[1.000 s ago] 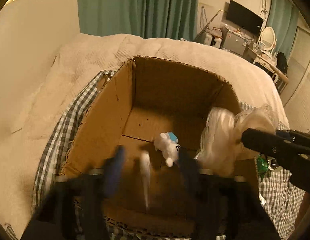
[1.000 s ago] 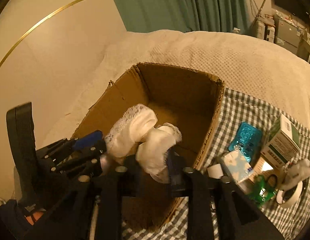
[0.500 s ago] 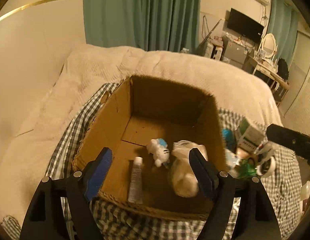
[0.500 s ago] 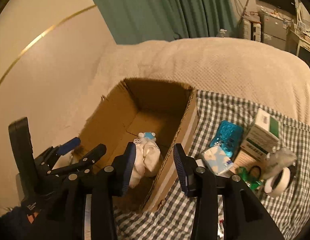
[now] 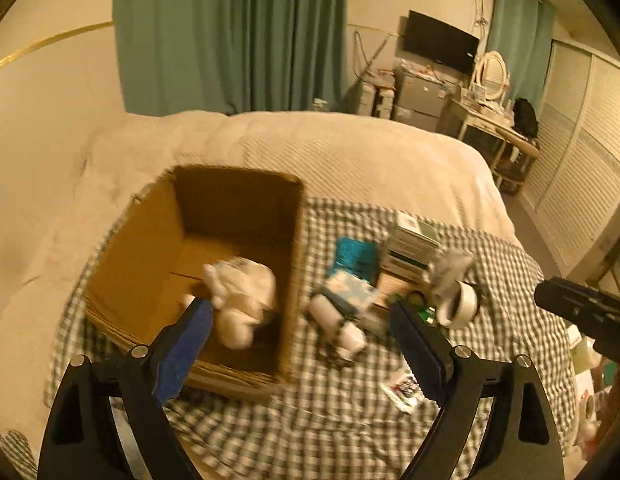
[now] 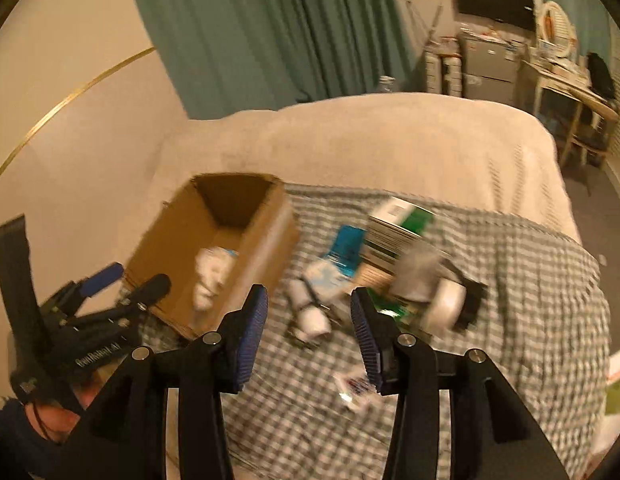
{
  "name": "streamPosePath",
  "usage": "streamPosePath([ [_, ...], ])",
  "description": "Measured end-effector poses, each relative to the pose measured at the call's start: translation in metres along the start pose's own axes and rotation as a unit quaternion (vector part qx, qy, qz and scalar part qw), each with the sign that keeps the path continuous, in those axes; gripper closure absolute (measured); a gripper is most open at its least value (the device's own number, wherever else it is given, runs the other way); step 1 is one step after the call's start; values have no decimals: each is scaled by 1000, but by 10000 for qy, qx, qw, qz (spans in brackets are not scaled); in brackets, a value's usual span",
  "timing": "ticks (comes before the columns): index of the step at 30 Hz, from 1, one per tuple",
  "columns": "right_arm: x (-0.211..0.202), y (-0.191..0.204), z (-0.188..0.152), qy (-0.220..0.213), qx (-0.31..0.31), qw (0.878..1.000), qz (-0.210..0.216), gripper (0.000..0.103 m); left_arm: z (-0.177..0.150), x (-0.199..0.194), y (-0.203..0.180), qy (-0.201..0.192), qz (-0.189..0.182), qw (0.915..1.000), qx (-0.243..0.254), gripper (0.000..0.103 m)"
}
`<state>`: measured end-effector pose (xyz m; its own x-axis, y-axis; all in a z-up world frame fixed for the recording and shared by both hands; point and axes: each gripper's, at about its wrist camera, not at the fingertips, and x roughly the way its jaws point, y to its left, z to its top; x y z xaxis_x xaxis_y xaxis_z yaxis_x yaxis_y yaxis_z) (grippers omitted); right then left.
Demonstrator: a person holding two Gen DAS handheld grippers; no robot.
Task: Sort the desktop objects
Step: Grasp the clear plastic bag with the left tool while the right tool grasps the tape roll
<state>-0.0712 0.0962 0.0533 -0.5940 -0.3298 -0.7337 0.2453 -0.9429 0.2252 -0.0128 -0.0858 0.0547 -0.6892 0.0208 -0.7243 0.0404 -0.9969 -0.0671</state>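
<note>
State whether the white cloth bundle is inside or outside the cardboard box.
Inside: the white cloth bundle lies on the floor of the cardboard box, enclosed by its walls.

On the bed (image 5: 349,152) a checked cloth (image 5: 349,420) carries a cardboard box (image 5: 158,240) at nine o'clock. A soft bundle (image 5: 242,300) lies in the box. At three o'clock of the box sits a cluster: a small roll (image 5: 337,320), a stacked carton (image 5: 409,244), and, at its far right, what may be a tape ring (image 5: 461,304).
</note>
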Motion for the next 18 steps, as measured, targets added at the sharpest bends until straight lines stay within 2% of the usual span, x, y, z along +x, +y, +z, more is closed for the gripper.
streamPosePath([
  [8, -6, -81, -33, 115, 426, 9983, -389, 60, -22, 42, -52, 334, -53, 9992, 216, 10],
  [12, 9, -115, -45, 239, 643, 9965, -469, 60, -32, 74, -75, 537, -140, 9977, 398, 10],
  [18, 45, -147, -56, 507, 738, 9948, -495, 60, -49, 120, -99, 724, -329, 9946, 673, 10],
])
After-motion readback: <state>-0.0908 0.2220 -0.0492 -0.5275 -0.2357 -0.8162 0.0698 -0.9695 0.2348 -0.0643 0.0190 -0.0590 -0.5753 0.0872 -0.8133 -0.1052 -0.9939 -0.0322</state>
